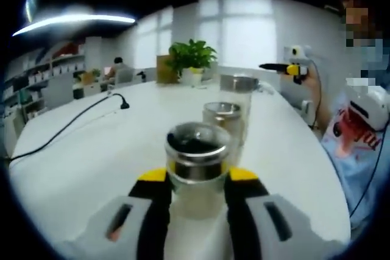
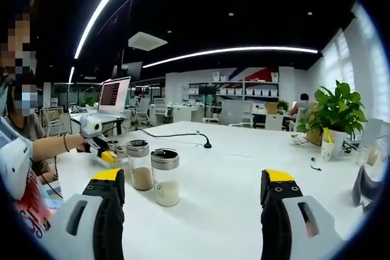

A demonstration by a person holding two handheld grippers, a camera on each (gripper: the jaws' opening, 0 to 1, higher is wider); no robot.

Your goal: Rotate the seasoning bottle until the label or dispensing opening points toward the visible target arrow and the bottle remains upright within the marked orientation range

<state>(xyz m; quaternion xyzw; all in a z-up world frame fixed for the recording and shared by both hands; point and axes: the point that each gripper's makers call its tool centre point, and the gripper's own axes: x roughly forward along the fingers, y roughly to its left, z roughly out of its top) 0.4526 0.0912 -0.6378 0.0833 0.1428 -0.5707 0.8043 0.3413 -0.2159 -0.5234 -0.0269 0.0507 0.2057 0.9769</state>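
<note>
Clamped between the left gripper (image 1: pixel 198 196) jaws, the nearest seasoning bottle (image 1: pixel 198 168) stands upright on the white table (image 1: pixel 91 150), two more jars (image 1: pixel 224 117) lined behind it. Right gripper (image 2: pixel 194 190) jaws gape apart.

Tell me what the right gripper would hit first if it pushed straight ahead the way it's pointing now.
Probably nothing soon. The right gripper is open, and bare white table lies between its jaws and ahead. The two seasoning bottles stand left of that line. Farther on lies a black cable, though depth is unclear.
</note>
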